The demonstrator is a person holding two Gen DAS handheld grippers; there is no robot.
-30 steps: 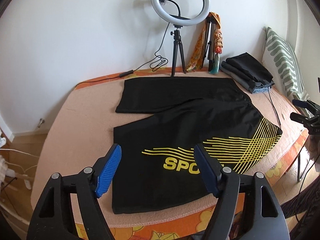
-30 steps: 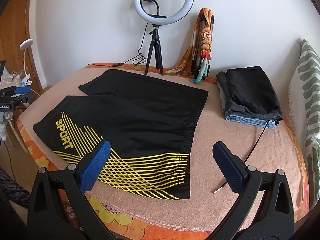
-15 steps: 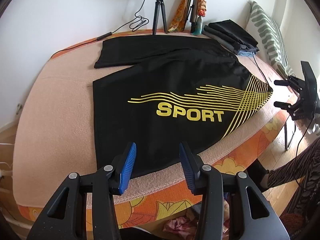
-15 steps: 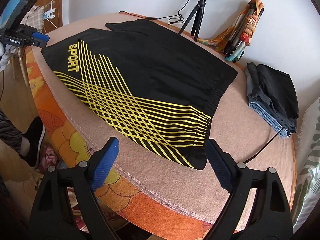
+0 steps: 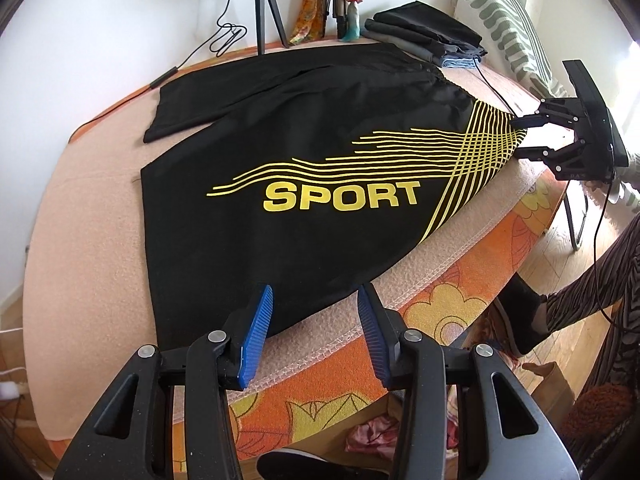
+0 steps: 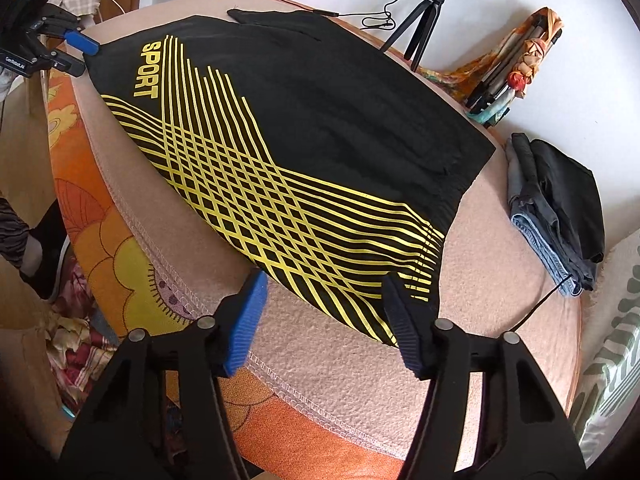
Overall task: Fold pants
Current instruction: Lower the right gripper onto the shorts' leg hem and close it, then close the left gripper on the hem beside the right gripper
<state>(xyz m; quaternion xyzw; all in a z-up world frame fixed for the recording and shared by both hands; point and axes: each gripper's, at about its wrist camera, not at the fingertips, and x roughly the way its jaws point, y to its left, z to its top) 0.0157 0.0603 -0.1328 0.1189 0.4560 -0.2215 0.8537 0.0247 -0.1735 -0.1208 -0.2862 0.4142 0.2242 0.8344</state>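
Black shorts [image 5: 320, 152] with yellow stripes and a yellow SPORT print lie flat on a peach blanket; they also show in the right wrist view [image 6: 288, 128]. My left gripper [image 5: 316, 304] is open, its blue pads straddling the near hem of the leg. My right gripper [image 6: 324, 292] is open at the near corner of the waistband, over the striped part. The right gripper also shows in the left wrist view [image 5: 532, 136] at the waist end. The left gripper also shows in the right wrist view [image 6: 76, 52] at the leg end.
The peach blanket [image 5: 88, 240] covers an orange flowered bed. A stack of folded clothes [image 6: 556, 204] lies at the far right, with a cable beside it. A ring light tripod [image 6: 424, 24] and a bundle of poles stand by the wall. A striped pillow [image 5: 504, 20] is at the right.
Both grippers have come down and forward to the near edge of the shorts. The left pads have narrowed their gap. The shorts have not moved.
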